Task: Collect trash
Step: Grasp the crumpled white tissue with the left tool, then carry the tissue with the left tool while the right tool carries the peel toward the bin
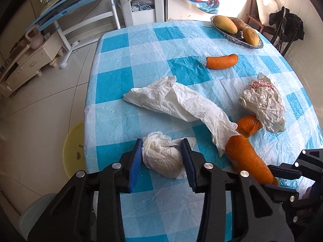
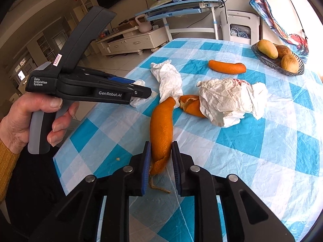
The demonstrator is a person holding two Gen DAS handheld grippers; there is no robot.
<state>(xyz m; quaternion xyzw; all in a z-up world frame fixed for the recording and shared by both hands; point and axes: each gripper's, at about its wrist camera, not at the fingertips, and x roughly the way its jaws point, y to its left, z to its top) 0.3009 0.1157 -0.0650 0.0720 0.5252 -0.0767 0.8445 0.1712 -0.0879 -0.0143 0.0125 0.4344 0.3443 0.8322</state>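
On the blue-and-white checked plastic tablecloth, wrinkled and glossy, I see trash scattered toward my near edge. My left gripper has its blue ribbed pads pressed against both sides of a crumpled white tissue ball, soft and puckered; I hold it clamped low over the cloth. My right gripper is pinched narrow on the lower end of a long orange peel strip, pebbled outside, curled into a trough, with a stringy brown stem trailing beneath. A person's hand in a mustard knit cuff grasps the left tool's grey handle.

Just beyond the held peel lies a smaller curled peel piece, touching a big crinkled white wrapper with red print showing at its top. A long, flattened white paper towel stretches diagonally, its end touching the peel strip. Farther off rests another smooth curved peel, alone. A woven dark basket at the far corner holds three yellowish, rough-skinned fruits.
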